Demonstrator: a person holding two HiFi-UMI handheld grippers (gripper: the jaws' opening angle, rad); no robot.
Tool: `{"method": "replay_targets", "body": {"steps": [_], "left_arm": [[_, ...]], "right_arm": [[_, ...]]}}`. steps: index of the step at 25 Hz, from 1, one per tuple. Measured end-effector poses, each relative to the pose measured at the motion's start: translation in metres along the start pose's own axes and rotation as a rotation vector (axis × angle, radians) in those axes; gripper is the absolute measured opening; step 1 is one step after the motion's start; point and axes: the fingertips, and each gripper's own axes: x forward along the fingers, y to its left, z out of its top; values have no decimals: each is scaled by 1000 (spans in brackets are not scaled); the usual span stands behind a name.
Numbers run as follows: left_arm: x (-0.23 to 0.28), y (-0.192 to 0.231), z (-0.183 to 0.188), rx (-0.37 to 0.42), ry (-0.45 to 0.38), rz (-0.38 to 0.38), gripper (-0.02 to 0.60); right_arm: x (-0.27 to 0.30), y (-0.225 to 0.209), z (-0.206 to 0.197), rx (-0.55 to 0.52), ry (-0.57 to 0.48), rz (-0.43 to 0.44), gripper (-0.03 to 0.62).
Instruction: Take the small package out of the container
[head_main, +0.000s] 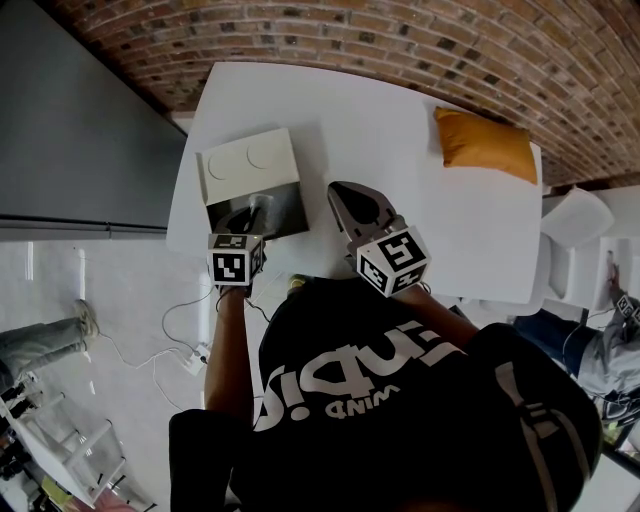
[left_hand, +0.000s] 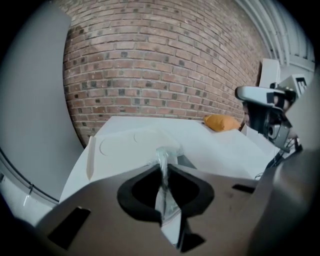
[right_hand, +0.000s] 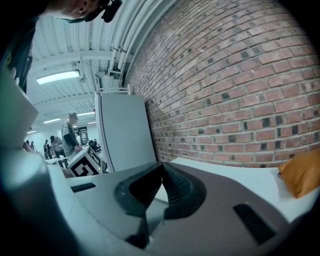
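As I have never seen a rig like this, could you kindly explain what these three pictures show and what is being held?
There is no robot here: a person holds a two-jaw gripper in each hand. The head view comes from a camera on the person's head, looking down on a white table. The other two views come from cameras riding on each gripper, looking along its jaws. On the table are a white container and an orange cushion-like thing. The left gripper is shut on a small clear package at the container. The right gripper is shut and empty, held over the table.
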Motion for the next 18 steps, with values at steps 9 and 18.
{"method": "replay_targets", "body": {"steps": [9,18], "left_arm": [[-36,-14,42,1,-159,8,41],[-67,-24,66,3,-305,21,41]], "right_arm": [[-2,-2,1,-11,-3,-1,0],[-4,-5,3,-22,-7,-11,0]]}}
